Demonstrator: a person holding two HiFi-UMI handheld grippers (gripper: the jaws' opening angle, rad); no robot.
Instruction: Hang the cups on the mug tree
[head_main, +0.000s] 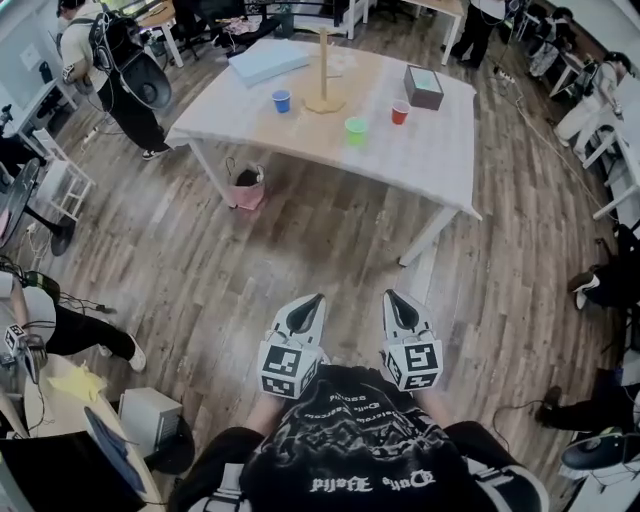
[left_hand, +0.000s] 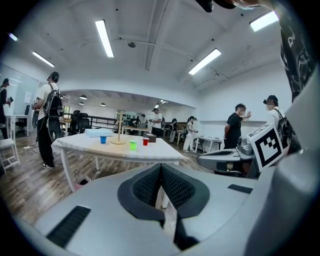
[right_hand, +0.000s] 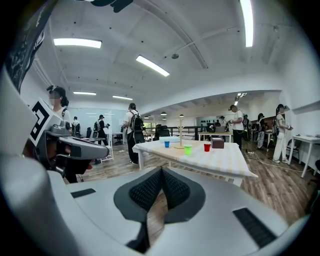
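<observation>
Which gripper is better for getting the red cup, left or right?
Probably the right gripper. Both it and the left gripper are shut, empty and far from the table, but the red cup stands right of the mug tree, on its side.

White-clothed table (head_main: 430, 160) stands on the wood floor (head_main: 300, 260). 6 items on top:
- mug tree (head_main: 323, 70), upright, far-centre
- 3 cups, upright and apart: blue cup (head_main: 281, 101) left of the tree base, green cup (head_main: 356, 130) near-right of it, red cup (head_main: 400, 113) further right
- dark box (head_main: 424, 87) just beyond the red cup
- flat pale-blue box (head_main: 268, 62) at the far-left corner
</observation>
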